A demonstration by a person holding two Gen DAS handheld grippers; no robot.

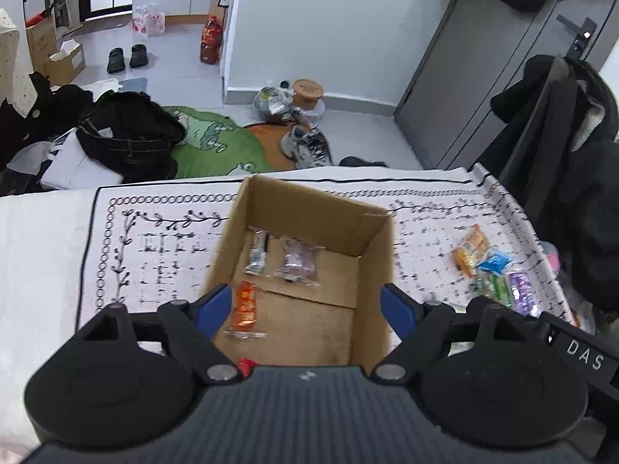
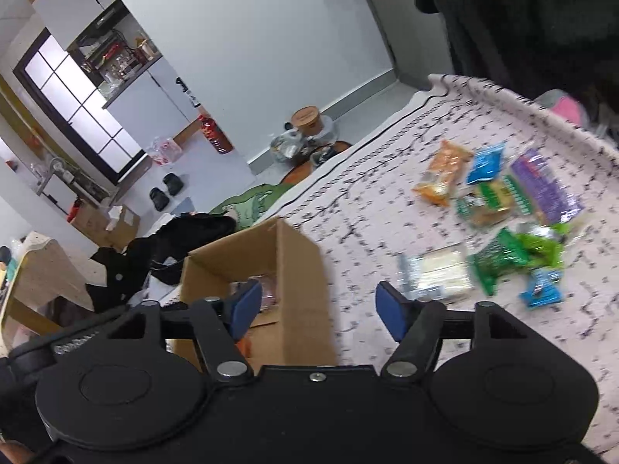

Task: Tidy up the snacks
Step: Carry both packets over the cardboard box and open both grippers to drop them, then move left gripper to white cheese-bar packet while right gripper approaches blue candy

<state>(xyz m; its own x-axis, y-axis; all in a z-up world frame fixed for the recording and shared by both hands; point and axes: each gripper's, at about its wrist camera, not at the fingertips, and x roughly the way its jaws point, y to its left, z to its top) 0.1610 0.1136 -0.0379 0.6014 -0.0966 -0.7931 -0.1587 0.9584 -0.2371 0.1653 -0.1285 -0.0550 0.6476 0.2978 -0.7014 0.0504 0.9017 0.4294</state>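
An open cardboard box (image 1: 305, 208) stands on the patterned tablecloth (image 1: 162, 255). Inside lie an orange packet (image 1: 244, 305), a silver packet (image 1: 257, 253) and a clear pinkish packet (image 1: 298, 261). My left gripper (image 1: 307, 309) is open and empty, above the box's near end. My right gripper (image 2: 317, 305) is open and empty, above the box's right wall (image 2: 305, 270). Several loose snack packets lie on the cloth to the right: an orange one (image 2: 441, 172), a blue one (image 2: 485, 162), a purple one (image 2: 545, 185), green ones (image 2: 506, 255) and a clear white one (image 2: 441, 270).
The same snack pile shows at the right of the left wrist view (image 1: 491, 266). Dark clothes hang on a chair (image 1: 572, 123) at the table's far right. Beyond the table's far edge the floor holds a green mat (image 1: 216, 143), shoes (image 1: 305, 147) and black bags (image 1: 127, 135).
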